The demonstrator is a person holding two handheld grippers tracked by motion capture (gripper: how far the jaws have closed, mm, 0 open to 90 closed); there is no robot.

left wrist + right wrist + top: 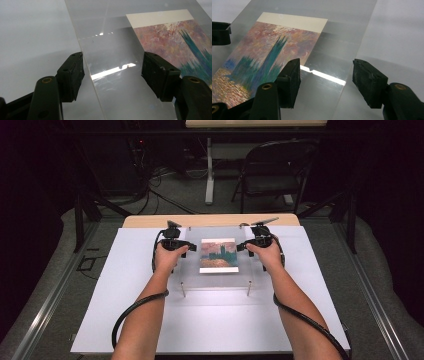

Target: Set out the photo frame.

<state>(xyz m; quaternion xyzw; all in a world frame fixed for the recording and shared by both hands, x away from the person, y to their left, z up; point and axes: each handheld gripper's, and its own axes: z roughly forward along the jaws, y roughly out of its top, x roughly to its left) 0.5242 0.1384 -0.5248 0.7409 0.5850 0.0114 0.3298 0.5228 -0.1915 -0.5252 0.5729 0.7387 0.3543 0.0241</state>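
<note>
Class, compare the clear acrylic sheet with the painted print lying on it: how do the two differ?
The acrylic sheet is see-through and colourless; the print is opaque, with pinks, teal and a cream border. The sheet is larger, its margins reaching past the print on every side. Both are flat rectangles.

Room: dark, walls unlit. Floor [190, 195]: grey carpet, black cables [155, 195] trailing across it toward the left rear. Folding chair [272, 170]: black, standing right of centre at the back. Second table [255, 123]: pale top at the far edge, one white leg [209, 170] down to the floor. Work table [210, 220]: wooden, covered by a white board [220, 320], brightly lit from above. Black frame struts [78, 222] flank both sides.
</note>
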